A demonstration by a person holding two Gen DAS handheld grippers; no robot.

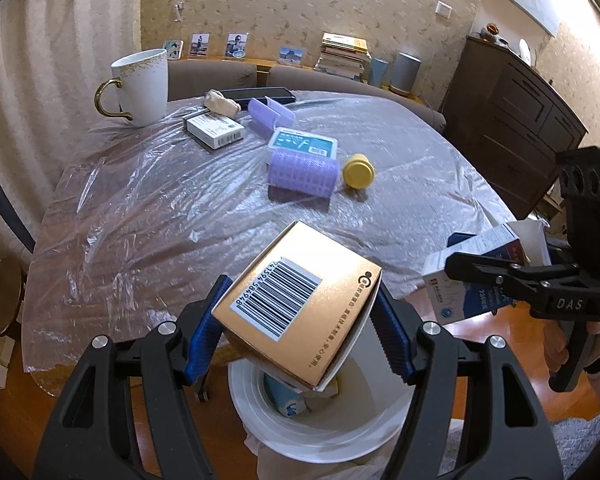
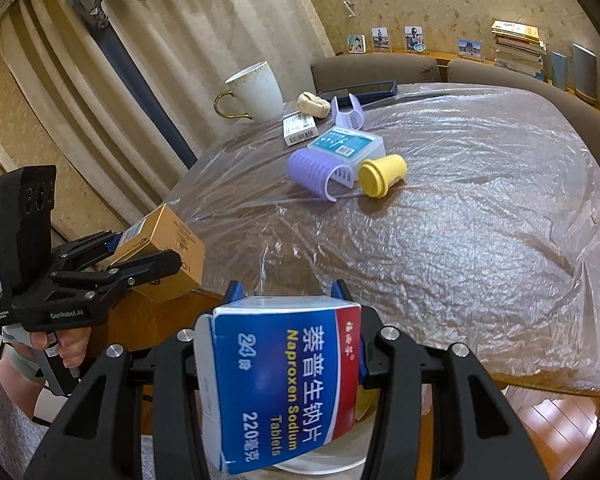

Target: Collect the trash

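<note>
- The left gripper (image 1: 296, 320) is seen with its jaws clamped on a gold box (image 1: 300, 300), barcode side up, held tilted above a white bin (image 1: 320, 436) that stands on the floor at the edge of the surface (image 1: 140, 220).
- Some discarded items are seen inside the bin, partly hidden under the gold box.
- The right gripper (image 2: 288, 300) is seen with its jaws clamped on a blue and white tablet box (image 2: 284, 392), marked Naproxen Sodium, held beside the surface edge; a white rim is glimpsed beneath it.
- The surface is covered with clear plastic film.
- Left lying on the film are two purple hair rollers (image 1: 303, 173), a yellow cap (image 1: 359, 171), a teal-lidded plastic case (image 1: 303, 143), a small white carton (image 1: 214, 130), a beige crumpled lump (image 1: 220, 104) and a dark flat case (image 1: 256, 94).
- A white mug (image 1: 144, 86) with a gold handle is stood upright at the far corner.
- A hand (image 2: 66, 344) is seen gripping the left gripper's handle.
</note>
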